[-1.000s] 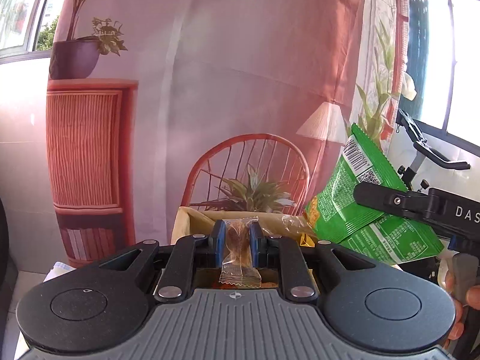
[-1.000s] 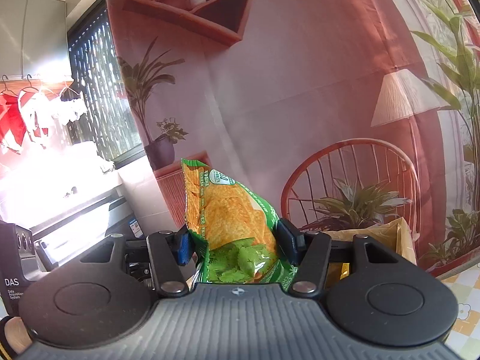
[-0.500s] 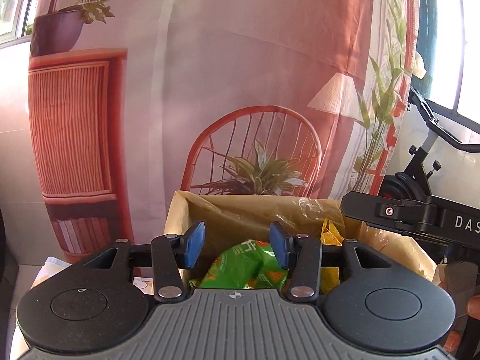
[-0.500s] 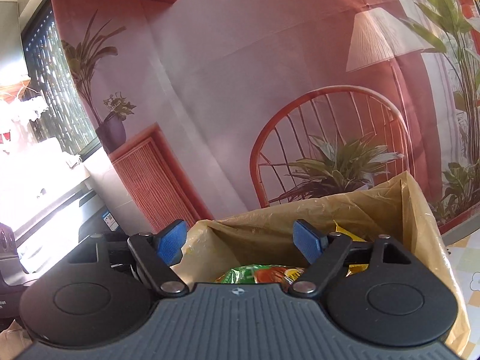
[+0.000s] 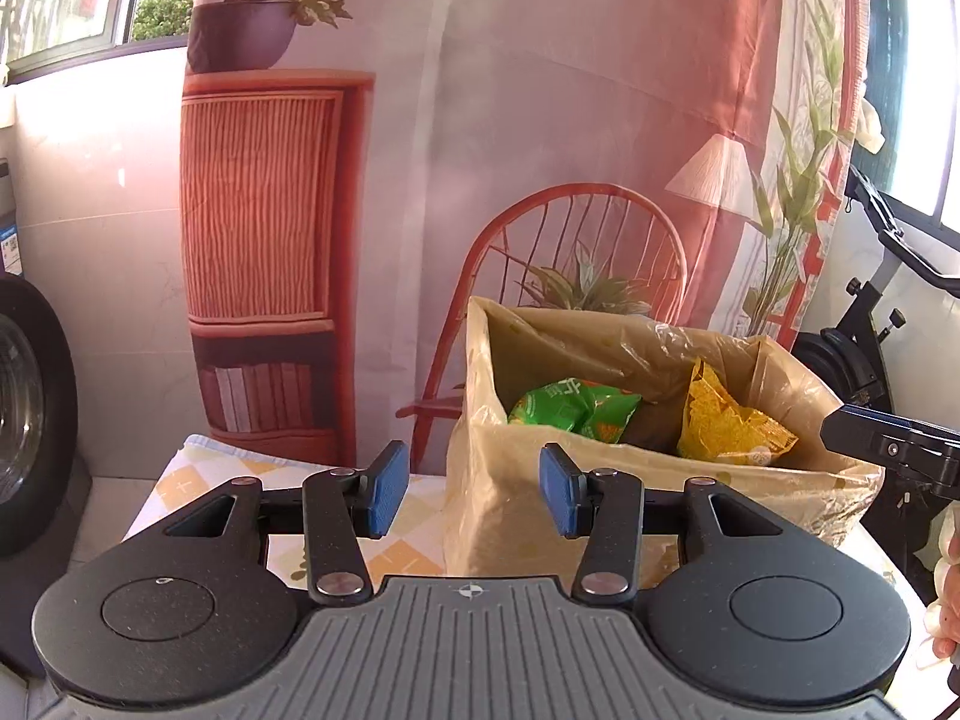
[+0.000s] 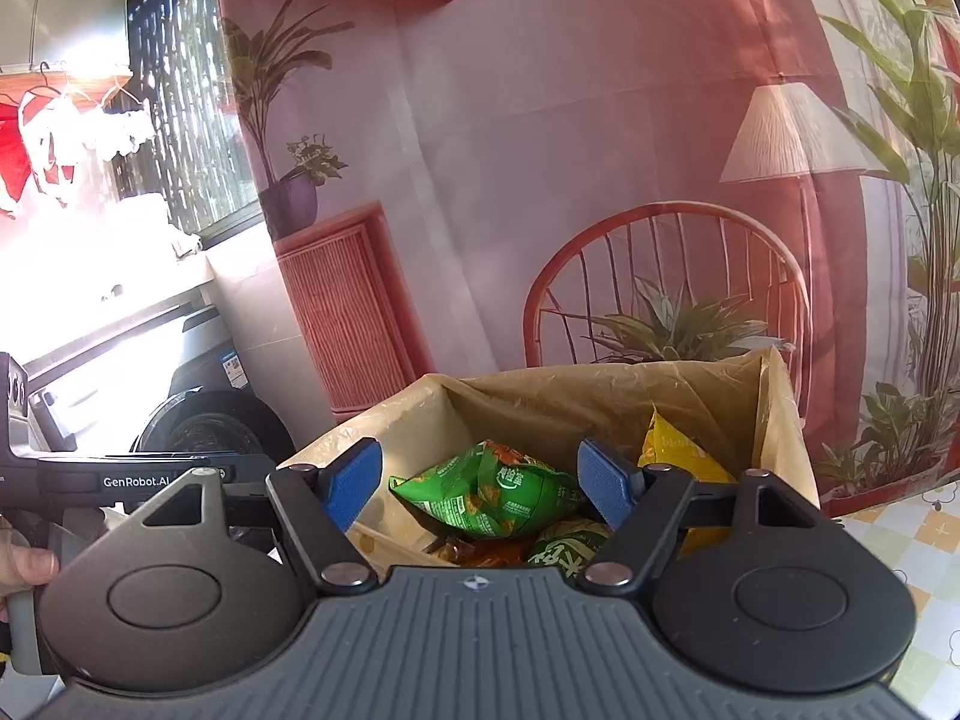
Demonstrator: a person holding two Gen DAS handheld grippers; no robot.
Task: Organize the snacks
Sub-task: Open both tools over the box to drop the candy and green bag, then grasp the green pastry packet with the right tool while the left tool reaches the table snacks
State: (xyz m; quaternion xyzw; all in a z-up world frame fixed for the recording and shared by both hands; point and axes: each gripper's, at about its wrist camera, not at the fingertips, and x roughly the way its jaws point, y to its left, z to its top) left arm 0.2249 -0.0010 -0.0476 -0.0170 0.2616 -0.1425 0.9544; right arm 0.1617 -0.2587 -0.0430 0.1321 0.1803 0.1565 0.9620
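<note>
In the left wrist view the left gripper (image 5: pixel 474 495) sits low in the centre of the frame with its blue pads (image 5: pixel 387 489) spread wide and nothing between them. Just behind and to the right of it stands a box (image 5: pixel 600 492) lined with a tan plastic bag, filling the middle right of the frame on a table (image 5: pixel 198 480) covered by a yellow-and-white checked cloth. Inside the box lie a green snack bag (image 5: pixel 570 408) toward the left and a yellow snack bag (image 5: pixel 726 426) leaning toward the right wall. Part of the other tool shows at the far right edge. In the right wrist view the right gripper (image 6: pixel 480 489) is at the lower centre, fingers also wide apart and holding nothing, poised over the open top of the box (image 6: pixel 600 396). Between the blue pads (image 6: pixel 354 483) the green snack bag (image 6: pixel 486 489) lies crumpled on top of other packets, one of them another green one (image 6: pixel 570 546) just below it, and the yellow snack bag (image 6: pixel 678 450) stands behind the right pad. A printed backdrop (image 6: pixel 570 120) with a red chair and lamp hangs behind the box.
</note>
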